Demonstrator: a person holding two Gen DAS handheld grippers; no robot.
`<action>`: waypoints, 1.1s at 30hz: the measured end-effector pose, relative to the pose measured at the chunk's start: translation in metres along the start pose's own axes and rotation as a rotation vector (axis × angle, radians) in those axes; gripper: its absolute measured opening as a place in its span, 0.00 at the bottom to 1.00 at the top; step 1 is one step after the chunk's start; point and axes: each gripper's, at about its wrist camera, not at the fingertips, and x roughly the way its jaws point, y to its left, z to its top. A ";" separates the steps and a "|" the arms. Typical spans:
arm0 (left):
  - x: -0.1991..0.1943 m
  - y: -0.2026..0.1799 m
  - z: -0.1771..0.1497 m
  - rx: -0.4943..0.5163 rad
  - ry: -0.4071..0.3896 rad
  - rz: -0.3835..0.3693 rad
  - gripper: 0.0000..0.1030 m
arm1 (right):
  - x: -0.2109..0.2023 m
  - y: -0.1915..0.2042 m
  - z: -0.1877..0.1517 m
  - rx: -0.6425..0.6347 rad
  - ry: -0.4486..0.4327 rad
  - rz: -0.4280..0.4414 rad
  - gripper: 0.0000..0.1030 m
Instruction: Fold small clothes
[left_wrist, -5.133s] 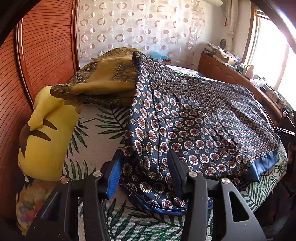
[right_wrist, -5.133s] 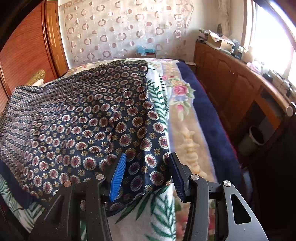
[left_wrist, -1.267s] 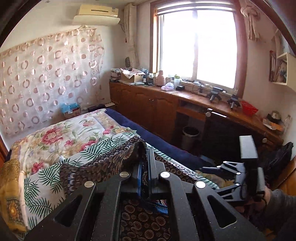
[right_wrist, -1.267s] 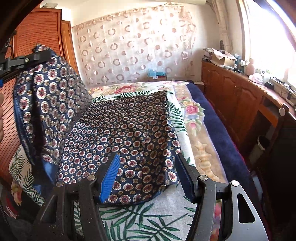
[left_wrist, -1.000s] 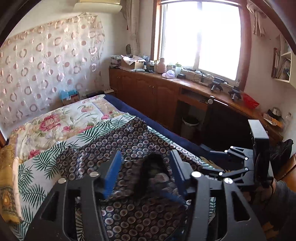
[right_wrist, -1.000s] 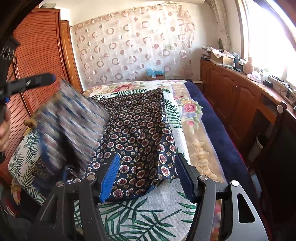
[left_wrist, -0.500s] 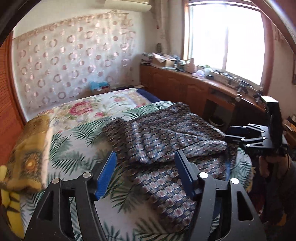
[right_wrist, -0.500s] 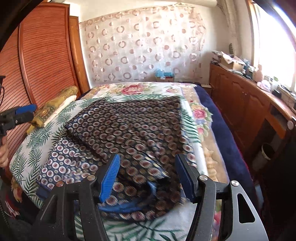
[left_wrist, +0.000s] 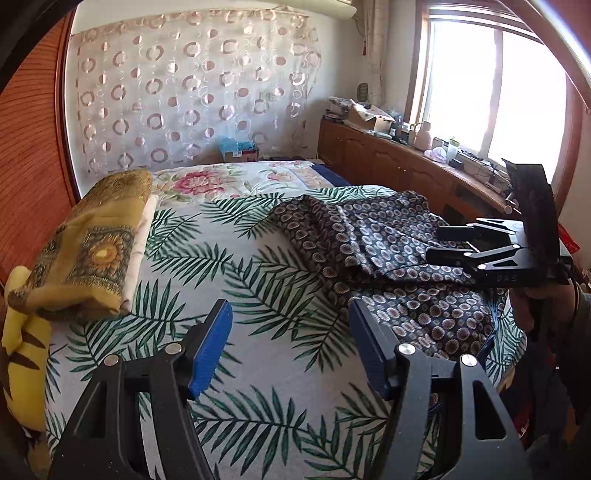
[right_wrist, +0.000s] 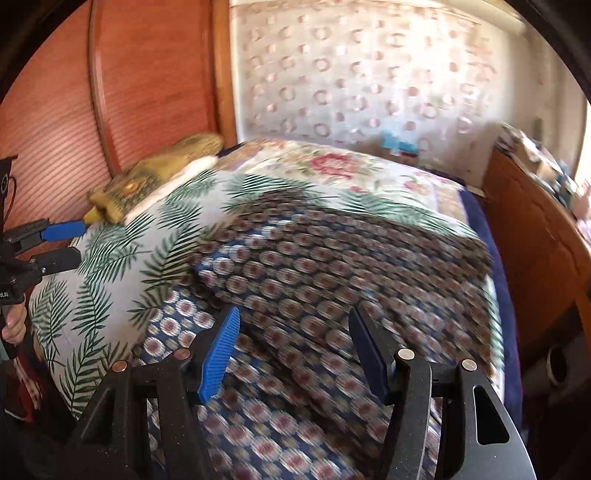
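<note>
A navy garment (left_wrist: 388, 251) with a round medallion print lies folded over on itself on the right half of the bed. My left gripper (left_wrist: 290, 339) stands open over the bare palm-leaf bedspread (left_wrist: 258, 280), left of the garment, with nothing between its blue pads. In the right wrist view, which is blurred, my right gripper (right_wrist: 293, 343) is open just above the garment (right_wrist: 332, 277), and no cloth is pinched. Each gripper shows in the other's view: the right gripper (left_wrist: 433, 243) over the garment, the left gripper (right_wrist: 79, 240) at the bed's left side.
A folded yellow patterned cloth (left_wrist: 92, 251) sits on a yellow pillow (left_wrist: 22, 350) by the wooden headboard (right_wrist: 147, 92). A wooden sideboard (left_wrist: 406, 170) with clutter runs under the window along the bed's right side. A floral quilt (left_wrist: 207, 181) covers the far end.
The left gripper carried the garment's edge across, opened and let it drop, so the garment now lies folded. It then swung left over bare bedspread. The right gripper moved over the garment.
</note>
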 end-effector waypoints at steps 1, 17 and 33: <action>0.000 0.002 -0.001 -0.003 0.002 0.005 0.64 | 0.008 0.004 0.004 -0.018 0.015 0.019 0.62; 0.003 0.007 -0.013 -0.019 0.013 -0.015 0.64 | 0.106 0.024 0.028 -0.178 0.190 0.045 0.17; 0.009 -0.011 -0.017 0.002 0.022 -0.067 0.64 | 0.051 -0.071 0.060 0.054 0.025 -0.071 0.06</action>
